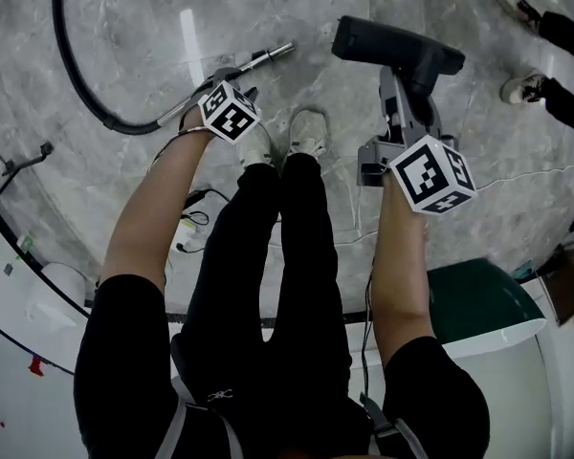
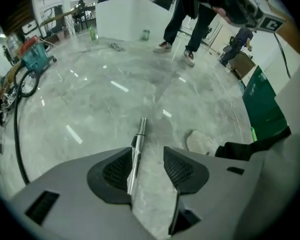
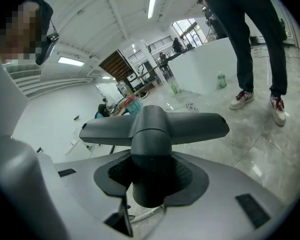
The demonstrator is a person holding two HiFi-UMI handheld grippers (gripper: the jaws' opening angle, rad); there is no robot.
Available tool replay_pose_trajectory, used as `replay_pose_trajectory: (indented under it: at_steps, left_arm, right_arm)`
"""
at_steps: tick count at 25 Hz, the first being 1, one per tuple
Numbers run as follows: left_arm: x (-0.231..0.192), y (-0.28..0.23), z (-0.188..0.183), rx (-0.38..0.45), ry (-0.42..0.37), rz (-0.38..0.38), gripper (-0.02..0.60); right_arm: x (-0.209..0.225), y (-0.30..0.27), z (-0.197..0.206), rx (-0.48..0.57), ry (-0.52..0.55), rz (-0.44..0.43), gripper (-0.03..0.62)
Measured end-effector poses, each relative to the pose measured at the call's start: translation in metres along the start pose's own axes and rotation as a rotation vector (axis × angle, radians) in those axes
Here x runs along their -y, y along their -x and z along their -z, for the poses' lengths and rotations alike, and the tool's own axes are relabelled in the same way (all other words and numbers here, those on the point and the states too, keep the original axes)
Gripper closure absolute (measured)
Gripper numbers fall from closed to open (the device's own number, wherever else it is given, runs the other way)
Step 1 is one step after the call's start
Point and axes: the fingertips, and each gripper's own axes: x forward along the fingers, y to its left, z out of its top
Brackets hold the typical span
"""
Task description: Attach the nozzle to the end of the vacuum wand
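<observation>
While right tool clamps nozzle | wand lies between spread jaws of left tool

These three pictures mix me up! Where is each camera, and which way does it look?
Head view: on the person's head, looking down at the floor; both arms, legs, left tongs and right tongs show.
Left gripper view: on the left tongs, looking along open jaws at the wand; the person's shoe shows.
Right gripper view: on the right tongs, looking across the floor; jaws clamp the nozzle.
Shared: head and left gripper views both show the wand.
</observation>
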Motion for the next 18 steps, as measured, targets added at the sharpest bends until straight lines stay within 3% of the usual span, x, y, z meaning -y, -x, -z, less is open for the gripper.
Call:
replay_pose_trajectory:
  at_steps: [8, 12, 18]
  left_arm:
    - [-0.025, -0.151, 0.033, -0.118, -0.11, -0.098, 0.402]
    - [-0.036, -0.179, 0.057, -0.172, -0.118, -0.137, 0.402]
    - [-0.045, -0.193, 0.066, -0.174, -0.1, -0.1, 0.402]
  right_arm:
    - [0.05, -0.065, 0.07, -0.061, -0.011, -0.051, 0.421]
    - [0.063, -0.083, 0.089, -0.079, -0.007, -0.061, 0.421]
    - [0.063, -0.098, 0.094, -0.107, 0.015, -0.076, 0.421]
